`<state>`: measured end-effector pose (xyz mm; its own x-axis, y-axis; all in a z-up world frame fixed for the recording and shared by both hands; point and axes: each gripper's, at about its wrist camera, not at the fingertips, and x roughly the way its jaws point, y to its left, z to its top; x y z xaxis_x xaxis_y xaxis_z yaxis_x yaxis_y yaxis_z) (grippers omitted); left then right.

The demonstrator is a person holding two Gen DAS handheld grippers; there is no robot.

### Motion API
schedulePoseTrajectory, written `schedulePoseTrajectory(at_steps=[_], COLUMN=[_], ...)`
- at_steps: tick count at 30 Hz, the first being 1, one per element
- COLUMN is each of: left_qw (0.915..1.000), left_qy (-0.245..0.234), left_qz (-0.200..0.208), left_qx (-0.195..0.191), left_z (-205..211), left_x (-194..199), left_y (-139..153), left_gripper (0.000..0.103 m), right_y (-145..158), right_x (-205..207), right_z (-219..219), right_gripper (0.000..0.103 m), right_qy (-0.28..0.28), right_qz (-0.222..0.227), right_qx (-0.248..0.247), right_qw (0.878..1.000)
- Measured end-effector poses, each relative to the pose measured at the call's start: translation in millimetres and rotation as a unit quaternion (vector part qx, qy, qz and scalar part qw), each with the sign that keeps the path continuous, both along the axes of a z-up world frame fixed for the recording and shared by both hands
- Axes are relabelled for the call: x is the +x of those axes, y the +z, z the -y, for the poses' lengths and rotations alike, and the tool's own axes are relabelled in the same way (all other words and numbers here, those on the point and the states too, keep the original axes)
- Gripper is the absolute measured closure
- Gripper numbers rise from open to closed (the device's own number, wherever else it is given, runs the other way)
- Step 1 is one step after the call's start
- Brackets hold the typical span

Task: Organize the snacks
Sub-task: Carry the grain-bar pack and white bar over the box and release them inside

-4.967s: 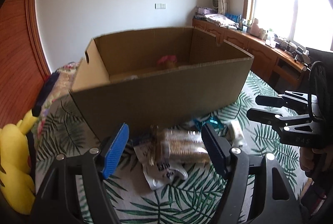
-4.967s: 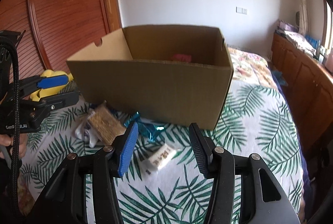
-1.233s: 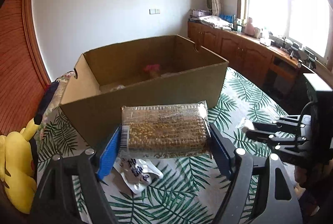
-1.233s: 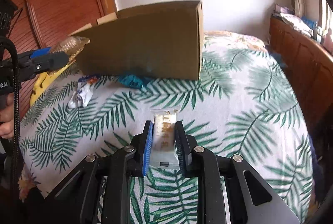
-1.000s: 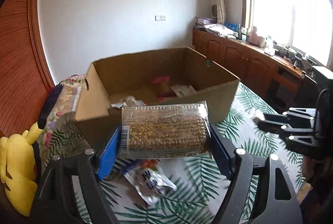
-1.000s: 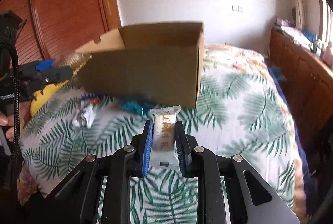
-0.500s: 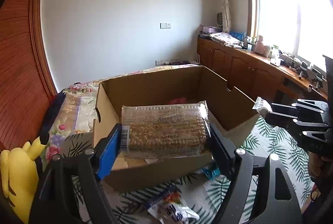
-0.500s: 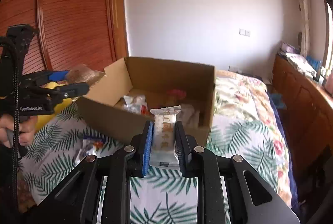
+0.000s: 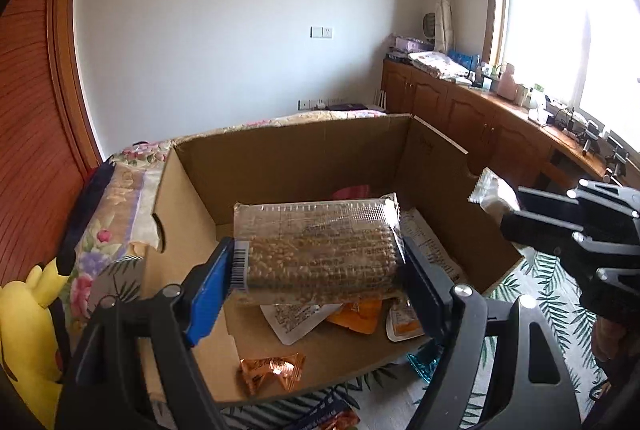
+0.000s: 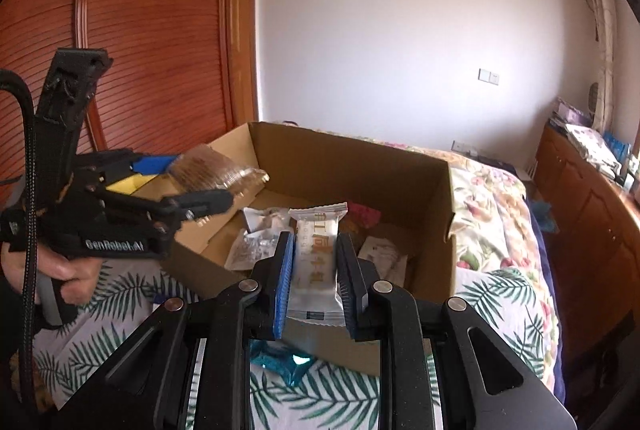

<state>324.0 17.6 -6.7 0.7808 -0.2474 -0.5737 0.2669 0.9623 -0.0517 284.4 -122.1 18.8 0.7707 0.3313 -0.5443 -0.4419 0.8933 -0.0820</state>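
The left claw [image 9: 316,278] clamps the clear-wrapped brown snack pack [image 9: 316,250] over the open cardboard box [image 9: 280,158], poised to drop; at three o'clock, the right claw [image 10: 316,278] pinches a white wrapped bar [image 10: 316,262] likewise.

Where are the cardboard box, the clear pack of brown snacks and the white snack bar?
cardboard box [image 9: 288,154]: left wrist view, inner face of its far wall.
clear pack of brown snacks [image 9: 320,250]: left wrist view, middle of its top face.
white snack bar [image 10: 316,258]: right wrist view, middle of its printed wrapper.
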Motion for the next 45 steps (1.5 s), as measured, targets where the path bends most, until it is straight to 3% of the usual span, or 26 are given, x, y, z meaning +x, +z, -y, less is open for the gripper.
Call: schedulePoseTrajectory(at_steps=[12,27,38,45], left_qw=[0.999,0.9961,0.9968,0.9978], left_qy=[0.007,-0.004,0.005,0.011], left_qz=[-0.036,-0.082,-0.073,-0.06], left_qx=[0.025,-0.032,-0.031,-0.024], left_z=[16,5,9,9], left_x=[22,39,34,26], left_y=[-16,-26,-25,-18], left_gripper=[0.023,0.017,0.017,0.017], right_y=[-13,-30,-32,-27], right_x=[39,76,75,64], right_z=[-11,-18,-12,-8], right_gripper=[0.083,0.083,0.077,0.077], right_qy=[-0.011,-0.016,-0.022,-0.024], right_qz=[-0.014,-0.06,-0.08,-0.067], right_qx=[-0.002,0.011,0.017,0.022], right_qw=[1.0,0.998,0.996,0.997])
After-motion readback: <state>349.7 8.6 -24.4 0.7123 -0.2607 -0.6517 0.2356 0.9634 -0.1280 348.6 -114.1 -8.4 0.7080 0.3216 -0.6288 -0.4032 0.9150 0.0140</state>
